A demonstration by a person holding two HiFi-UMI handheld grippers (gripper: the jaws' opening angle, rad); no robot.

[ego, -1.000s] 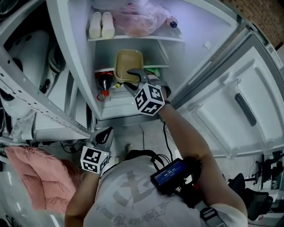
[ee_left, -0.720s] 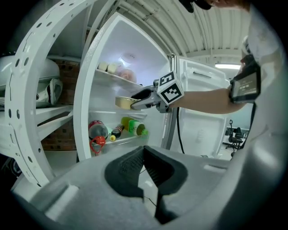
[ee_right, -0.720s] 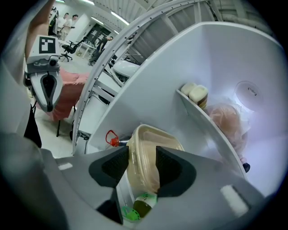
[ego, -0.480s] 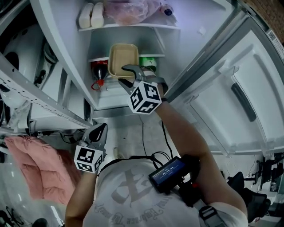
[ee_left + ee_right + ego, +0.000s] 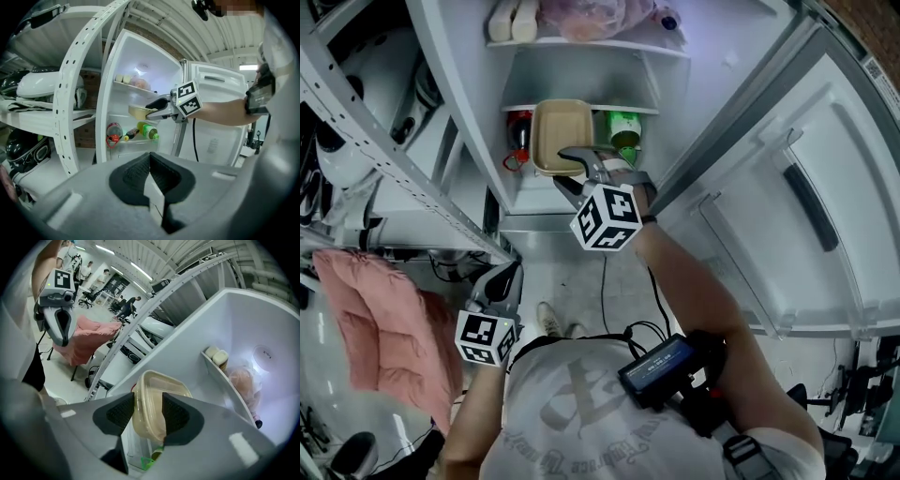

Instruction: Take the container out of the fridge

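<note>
Inside the open white fridge point(image 5: 464, 84), the beige rectangular plastic container point(image 5: 561, 131) lies between a red-capped dark bottle point(image 5: 519, 136), left, and a green plastic bottle point(image 5: 625, 127), right, beneath the white upper shelf point(image 5: 591, 44).

The head view looks steeply down from above the person onto the open fridge point(image 5: 581, 80). The left gripper view faces the fridge from farther back, beside a rack point(image 5: 70, 93). The right gripper view sits close against the shelves point(image 5: 227, 380), looking into the fridge. All three share the container point(image 5: 562, 136).

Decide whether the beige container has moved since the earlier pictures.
Yes. The container has slid outward, toward the person: more of it overhangs the middle shelf's front edge.
</note>
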